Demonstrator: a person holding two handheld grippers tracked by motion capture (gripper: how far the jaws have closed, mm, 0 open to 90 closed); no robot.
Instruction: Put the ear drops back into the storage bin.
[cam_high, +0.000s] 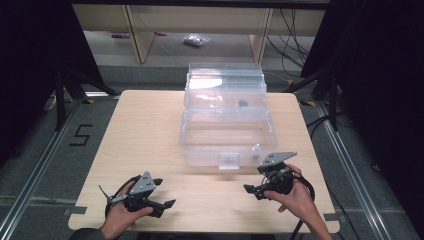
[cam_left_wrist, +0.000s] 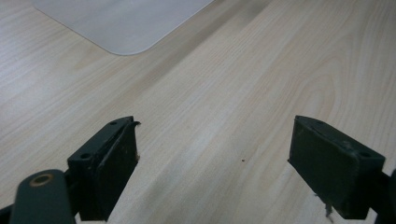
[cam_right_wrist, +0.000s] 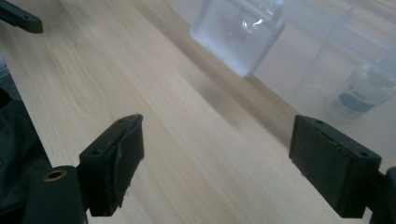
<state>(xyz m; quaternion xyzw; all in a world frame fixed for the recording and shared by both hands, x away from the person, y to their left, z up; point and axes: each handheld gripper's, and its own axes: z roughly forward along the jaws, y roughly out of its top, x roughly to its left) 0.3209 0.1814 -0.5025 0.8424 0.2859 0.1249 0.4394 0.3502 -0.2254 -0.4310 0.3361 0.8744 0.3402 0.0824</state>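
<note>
A clear plastic box (cam_high: 227, 135) stands at the middle of the wooden table (cam_high: 145, 130), with its lid raised behind it. Its front latch (cam_high: 229, 161) faces the person. A small white bottle (cam_right_wrist: 359, 93) with a blue label stands inside the box near its front wall. My left gripper (cam_high: 165, 192) is held low at the front left, open, with bare wood between its jaws (cam_left_wrist: 212, 140). My right gripper (cam_high: 255, 180) is held at the front right just before the box, open (cam_right_wrist: 215, 135), with the latch (cam_right_wrist: 238, 32) ahead of it.
A small dark thing (cam_high: 243, 104) lies in the upper section of the box. Bare wood lies between the two hands and left of the box. Beyond the table are wooden furniture legs (cam_high: 142, 35), cables (cam_high: 292, 45) and a small bag (cam_high: 196, 40) on the floor.
</note>
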